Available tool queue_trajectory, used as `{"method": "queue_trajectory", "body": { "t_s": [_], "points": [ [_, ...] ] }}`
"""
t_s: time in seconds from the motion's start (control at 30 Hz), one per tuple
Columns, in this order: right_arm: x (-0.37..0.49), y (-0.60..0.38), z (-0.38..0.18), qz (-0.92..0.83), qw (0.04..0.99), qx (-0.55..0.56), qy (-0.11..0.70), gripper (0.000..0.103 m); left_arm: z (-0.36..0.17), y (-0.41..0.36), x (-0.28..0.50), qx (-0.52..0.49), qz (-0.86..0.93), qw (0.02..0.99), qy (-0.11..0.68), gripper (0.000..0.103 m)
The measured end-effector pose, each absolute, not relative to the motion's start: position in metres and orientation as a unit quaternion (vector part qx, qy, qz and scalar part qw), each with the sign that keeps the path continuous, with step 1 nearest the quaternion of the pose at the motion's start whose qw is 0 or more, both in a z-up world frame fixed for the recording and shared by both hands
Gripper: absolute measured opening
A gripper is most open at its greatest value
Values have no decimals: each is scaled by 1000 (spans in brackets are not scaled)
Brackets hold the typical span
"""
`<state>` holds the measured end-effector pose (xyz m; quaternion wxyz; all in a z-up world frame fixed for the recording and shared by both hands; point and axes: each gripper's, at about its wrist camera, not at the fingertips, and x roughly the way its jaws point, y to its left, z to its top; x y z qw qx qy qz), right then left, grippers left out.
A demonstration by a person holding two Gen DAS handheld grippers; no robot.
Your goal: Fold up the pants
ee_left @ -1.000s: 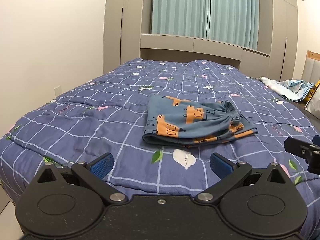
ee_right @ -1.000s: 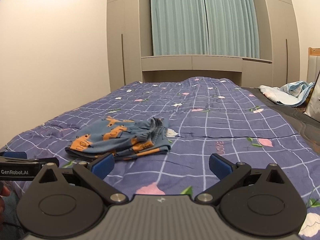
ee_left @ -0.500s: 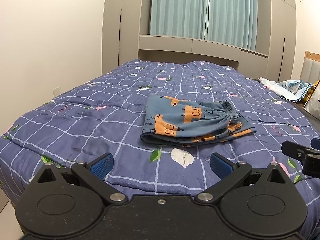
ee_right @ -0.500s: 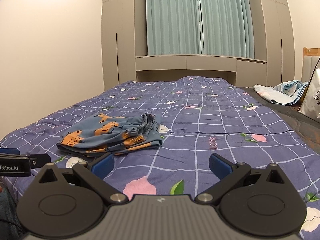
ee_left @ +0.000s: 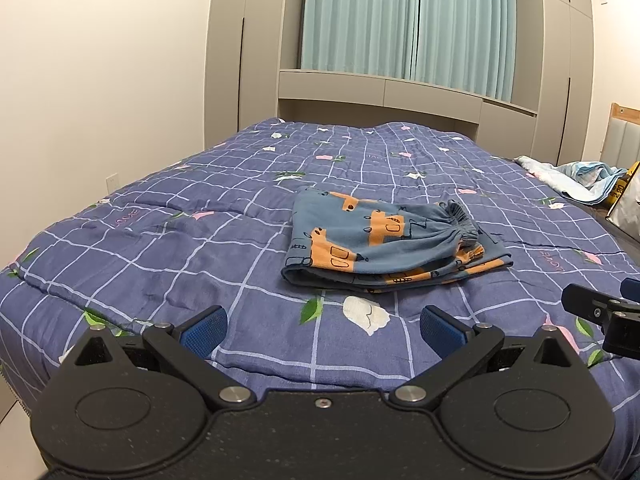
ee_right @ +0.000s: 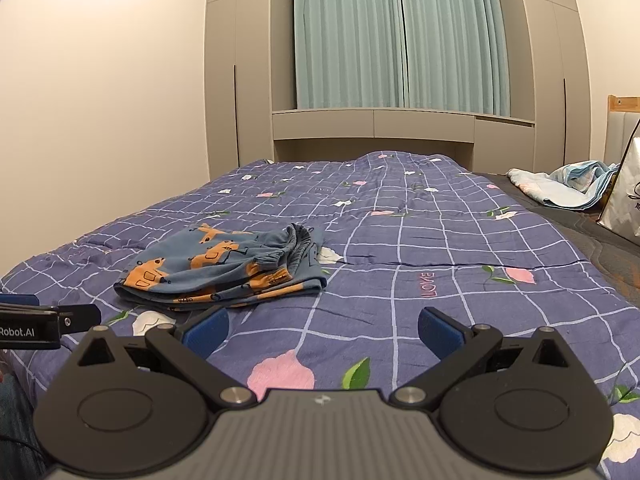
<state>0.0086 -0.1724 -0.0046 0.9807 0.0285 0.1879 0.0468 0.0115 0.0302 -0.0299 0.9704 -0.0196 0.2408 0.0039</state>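
Note:
The blue pants with orange prints (ee_left: 384, 248) lie folded in a small stack on the purple checked quilt (ee_left: 160, 248), waistband to the right. They also show in the right wrist view (ee_right: 224, 272), to the left of centre. My left gripper (ee_left: 322, 330) is open and empty, held near the bed's front edge, apart from the pants. My right gripper (ee_right: 323, 328) is open and empty, to the right of the pants. Each gripper's tip shows at the edge of the other's view.
A crumpled light blue blanket (ee_right: 568, 184) and a white bag (ee_right: 624, 196) sit at the far right. A wall runs along the left; grey cabinets and teal curtains (ee_left: 404, 24) stand behind the bed.
Both grippers have drawn back slightly from the pants and tilted up a little. The folded pants have not moved. Both stay open.

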Motion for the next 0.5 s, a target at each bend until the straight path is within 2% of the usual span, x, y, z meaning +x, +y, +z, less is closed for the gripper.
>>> {"method": "queue_trajectory", "body": {
  "t_s": [0.5],
  "points": [
    [9, -173, -5, 48, 980, 30, 190, 103, -30, 30, 11, -20, 4, 970, 241, 102]
  ]
}}
